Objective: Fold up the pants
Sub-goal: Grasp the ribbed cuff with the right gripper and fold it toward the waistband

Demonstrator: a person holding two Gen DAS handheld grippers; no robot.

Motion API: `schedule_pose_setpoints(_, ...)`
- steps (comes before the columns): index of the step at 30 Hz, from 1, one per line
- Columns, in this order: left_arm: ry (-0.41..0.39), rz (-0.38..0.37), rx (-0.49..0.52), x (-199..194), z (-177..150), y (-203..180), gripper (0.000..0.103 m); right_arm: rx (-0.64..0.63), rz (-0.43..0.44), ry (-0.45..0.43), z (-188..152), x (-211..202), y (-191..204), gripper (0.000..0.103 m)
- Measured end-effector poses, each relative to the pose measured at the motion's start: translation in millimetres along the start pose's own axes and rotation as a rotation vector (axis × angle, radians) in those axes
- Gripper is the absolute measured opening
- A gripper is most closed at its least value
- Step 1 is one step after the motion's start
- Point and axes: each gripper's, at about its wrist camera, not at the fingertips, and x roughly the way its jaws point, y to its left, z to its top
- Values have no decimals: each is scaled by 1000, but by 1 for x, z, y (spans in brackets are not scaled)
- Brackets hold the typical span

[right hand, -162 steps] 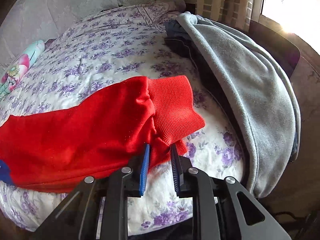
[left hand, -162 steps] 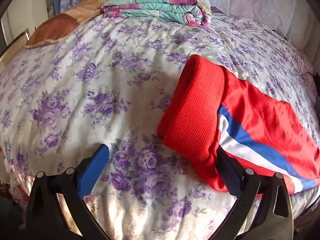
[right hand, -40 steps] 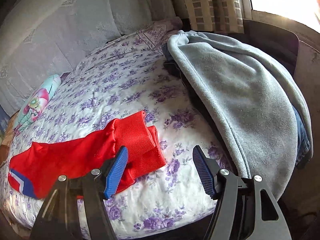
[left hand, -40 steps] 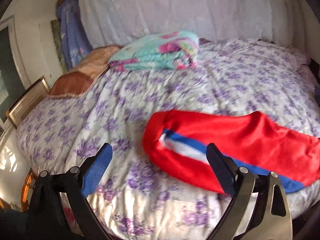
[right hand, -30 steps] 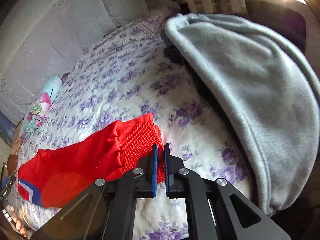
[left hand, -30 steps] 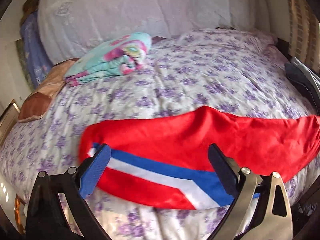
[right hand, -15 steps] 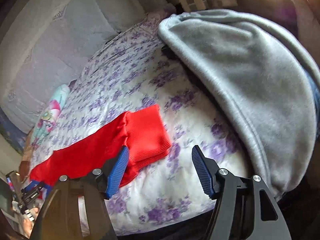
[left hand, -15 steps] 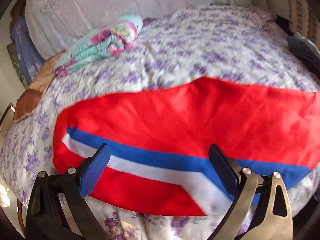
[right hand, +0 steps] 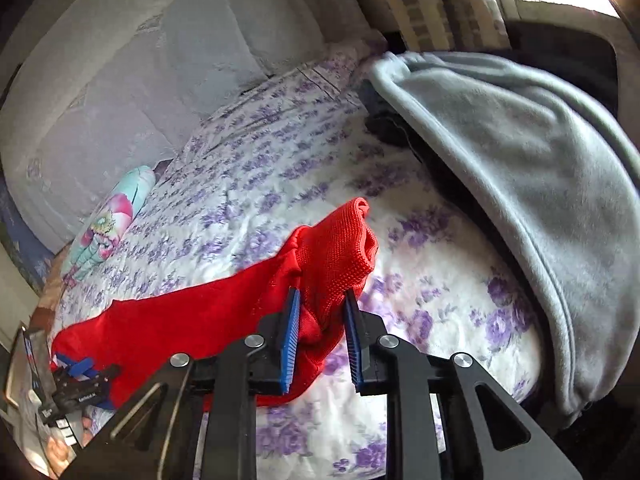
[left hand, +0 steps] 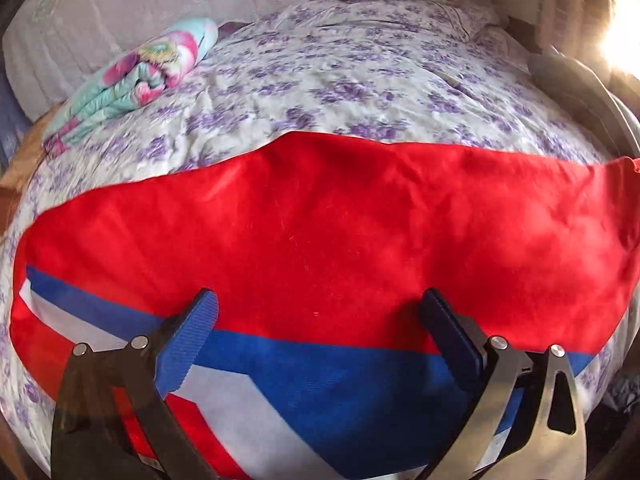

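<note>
The red pants [left hand: 340, 232] with a blue and white stripe lie stretched across the purple-flowered bed [left hand: 360, 80]. My left gripper [left hand: 320, 320] is open, low over the striped middle of the pants, holding nothing. My right gripper [right hand: 320, 320] is closed around the bunched red knitted cuff [right hand: 340, 256] at the pants' right end and lifts it a little off the bed. The rest of the pants [right hand: 180, 320] trails left toward the left gripper [right hand: 80, 380], seen small at the far left.
A folded floral quilt [left hand: 132, 76] lies at the back left of the bed. A grey fleece blanket [right hand: 520, 184] covers a dark thing along the bed's right side. A pale padded headboard [right hand: 140, 60] stands behind.
My left gripper has swung over and come down close over the middle of the pants. My right gripper, open half a second ago, has closed on the knitted cuff and raised it.
</note>
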Motion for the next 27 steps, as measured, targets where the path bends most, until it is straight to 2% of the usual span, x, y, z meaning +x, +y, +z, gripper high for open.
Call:
schedule_pose_setpoints(3, -12, 26, -18, -5, 0, 10, 99, -179, 95, -46, 11, -21, 63, 22)
schedule_pose_setpoints(5, -20, 32, -37, -9, 1, 18, 99, -303, 159, -43, 9, -21, 114, 21)
schedule_pose_setpoints(6, -24, 37, -52, -11, 0, 22, 99, -346, 189, -30, 6, -18, 134, 16)
schedule_pose_setpoints(8, -22, 46, -78, -13, 0, 30, 99, -446, 232, 51, -13, 9, 182, 16)
schedule_pose_setpoints(10, -12, 55, -103, -11, -3, 38, 99, -565, 215, 162, -44, 47, 215, 25)
schedule_pose_setpoints(12, 2, 59, -120, -11, -6, 46, 99, -615, 199, 297, -73, 82, 224, 30)
schedule_pose_setpoints(13, -1, 58, -122, -13, -9, 48, 99, -633, 203, 257, -77, 77, 222, 31)
schedule_pose_setpoints(14, -7, 62, -120, -15, -10, 50, 99, -646, 224, 226, -76, 66, 220, 39)
schedule_pose_setpoints(15, -12, 67, -115, -17, -11, 52, 99, -626, 287, 207, -68, 51, 214, 45)
schedule_pose_setpoints(18, -18, 58, -118, -19, -11, 53, 99, -617, 329, 121, -47, 16, 195, 47)
schedule_pose_setpoints(22, -15, 40, -120, -14, -8, 47, 99, -666, 274, 129, -37, 18, 194, 47)
schedule_pose_setpoints(25, -11, 54, -103, -10, -9, 41, 99, -728, 216, 162, -48, 40, 201, 47)
schedule_pose_setpoints(27, -12, 56, -98, -11, -10, 40, 99, -802, 148, 208, -61, 62, 211, 44)
